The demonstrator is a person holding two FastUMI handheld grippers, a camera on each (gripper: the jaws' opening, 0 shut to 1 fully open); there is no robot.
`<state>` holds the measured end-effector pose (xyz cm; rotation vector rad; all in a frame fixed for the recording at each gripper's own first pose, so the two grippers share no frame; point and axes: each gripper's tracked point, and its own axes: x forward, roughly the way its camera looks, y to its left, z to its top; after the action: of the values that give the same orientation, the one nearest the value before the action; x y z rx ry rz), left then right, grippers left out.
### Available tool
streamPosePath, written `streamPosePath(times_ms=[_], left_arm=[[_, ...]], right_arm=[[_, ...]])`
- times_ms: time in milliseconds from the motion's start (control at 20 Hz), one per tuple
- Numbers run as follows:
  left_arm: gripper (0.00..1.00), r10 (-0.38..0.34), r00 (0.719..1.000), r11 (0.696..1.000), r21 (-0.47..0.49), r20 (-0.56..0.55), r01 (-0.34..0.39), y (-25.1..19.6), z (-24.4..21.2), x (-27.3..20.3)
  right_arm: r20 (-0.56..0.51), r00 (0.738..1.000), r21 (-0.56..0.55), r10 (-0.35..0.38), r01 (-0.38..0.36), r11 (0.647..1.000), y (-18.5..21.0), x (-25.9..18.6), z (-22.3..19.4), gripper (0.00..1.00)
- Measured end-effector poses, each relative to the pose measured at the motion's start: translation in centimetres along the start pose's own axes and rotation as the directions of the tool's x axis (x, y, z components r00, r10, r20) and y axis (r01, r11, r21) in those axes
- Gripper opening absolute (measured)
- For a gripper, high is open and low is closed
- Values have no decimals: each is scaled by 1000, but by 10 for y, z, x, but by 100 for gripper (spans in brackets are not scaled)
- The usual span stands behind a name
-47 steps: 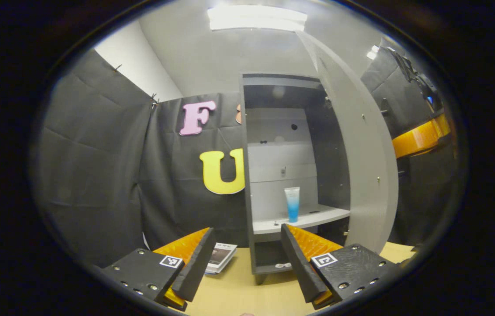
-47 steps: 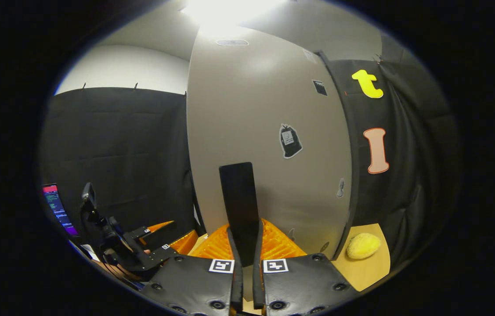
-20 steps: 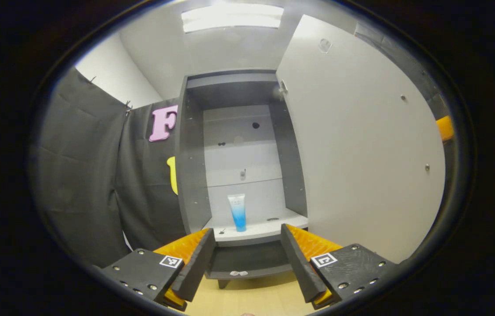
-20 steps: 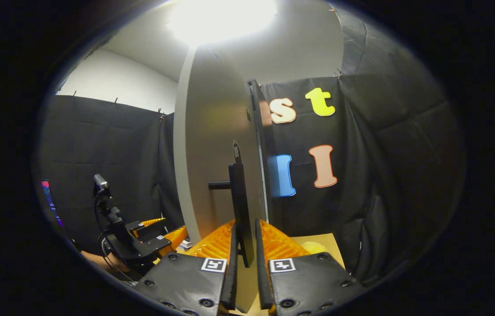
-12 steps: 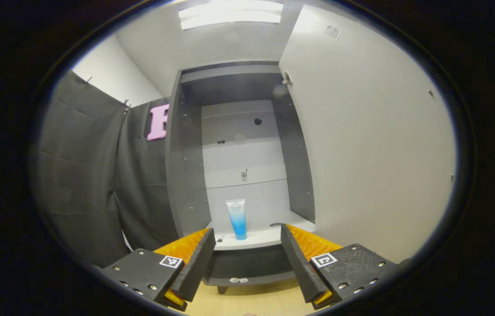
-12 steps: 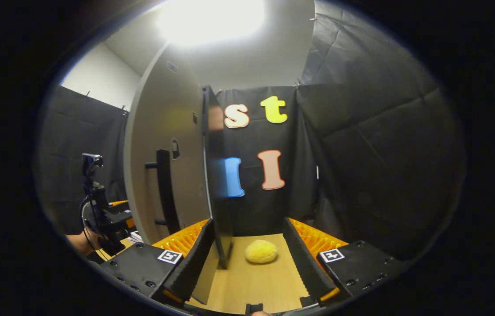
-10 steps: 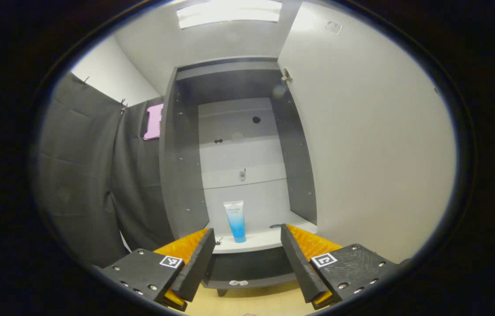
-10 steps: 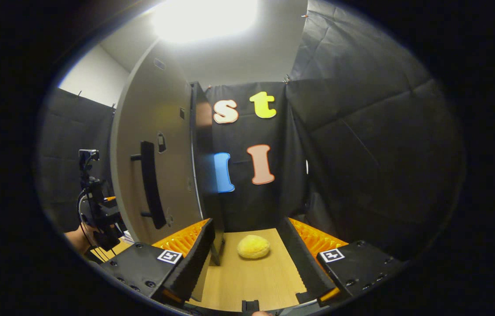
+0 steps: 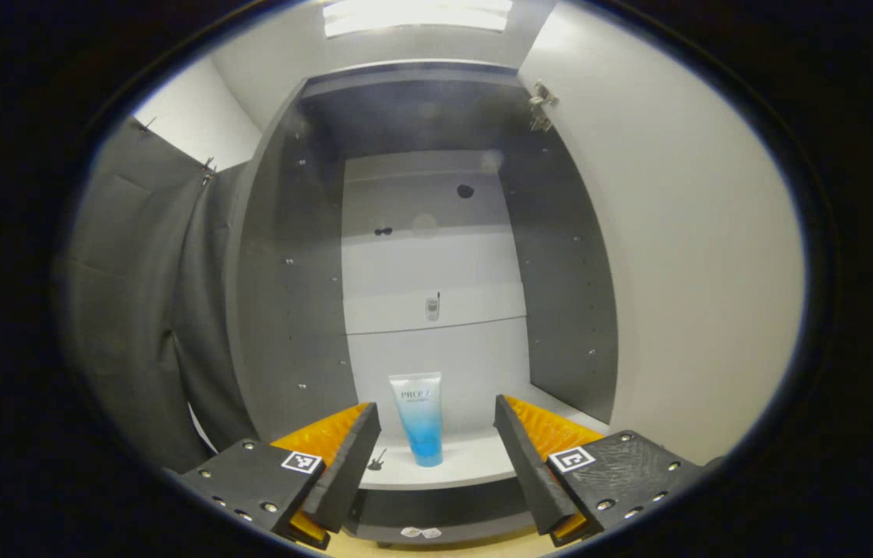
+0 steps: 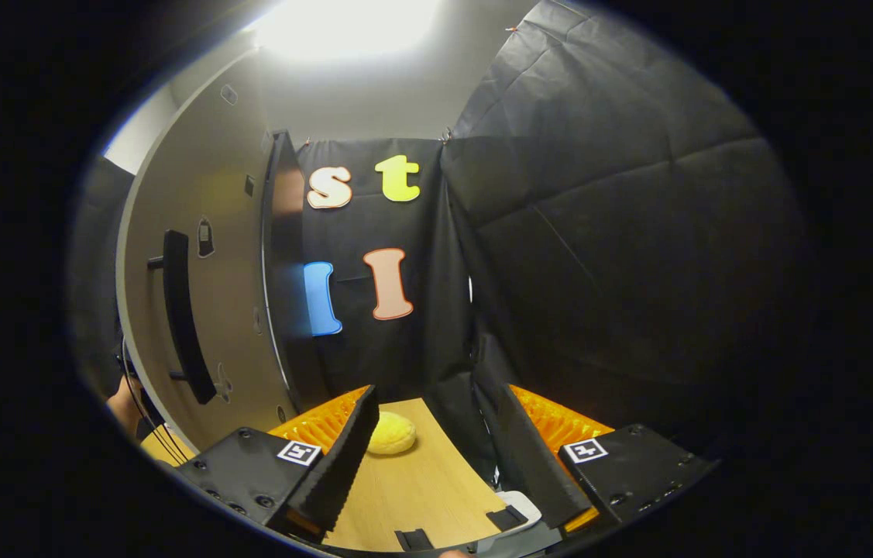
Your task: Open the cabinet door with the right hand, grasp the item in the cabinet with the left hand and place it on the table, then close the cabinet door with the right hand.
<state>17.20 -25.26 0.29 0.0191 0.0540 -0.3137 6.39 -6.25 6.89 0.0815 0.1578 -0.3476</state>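
Left gripper (image 9: 436,457) spread wide before blue tube (image 9: 419,418) upright at shelf's (image 9: 475,469) front edge; right gripper (image 10: 424,457) spread beside open cabinet door (image 10: 204,310).

shelf (image 9: 475,465): tube (image 9: 420,418) upright | table (image 10: 421,488): yellow sponge (image 10: 390,434)

a staged recording booth

black cloth (image 10: 622,232) is hung on every side as walls (clipped along the top edge), a lone grey cabinet (image 9: 289,271) is set on a wooden table (image 10: 421,488), and a ceiling light panel (image 9: 417,14) is seen overhead.
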Motion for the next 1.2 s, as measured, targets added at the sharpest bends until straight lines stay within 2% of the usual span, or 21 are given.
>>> streamPosePath(times_ms=[350, 550, 650, 750, 900, 1200], left_arm=[[90, -3, 998, 999, -39, -63, 1, 13, -41, 51], [90, -6, 997, 999, -37, -78, 3, 15, -48, 68], [75, -9, 998, 999, -42, -66, 6, 15, -48, 75], [56, 0, 997, 999, -34, -71, -2, 17, -49, 74], [48, -6, 997, 999, -32, -76, 3, 18, -49, 74], [49, 10, 999, 998, -57, -46, -13, 22, -36, 61]], right_arm=[[-18, 999, -41, -39, 38, 998, 16, 11, -3, 98], [-31, 998, -73, -50, 47, 996, 24, 15, -8, 98], [-35, 998, -74, -44, 41, 996, 26, 16, -9, 98], [-35, 999, -71, -35, 32, 997, 28, 14, -9, 98], [-31, 999, -70, -20, 18, 997, 29, 14, -11, 98], [-27, 998, -41, 52, -53, 998, 35, 19, -12, 98]])
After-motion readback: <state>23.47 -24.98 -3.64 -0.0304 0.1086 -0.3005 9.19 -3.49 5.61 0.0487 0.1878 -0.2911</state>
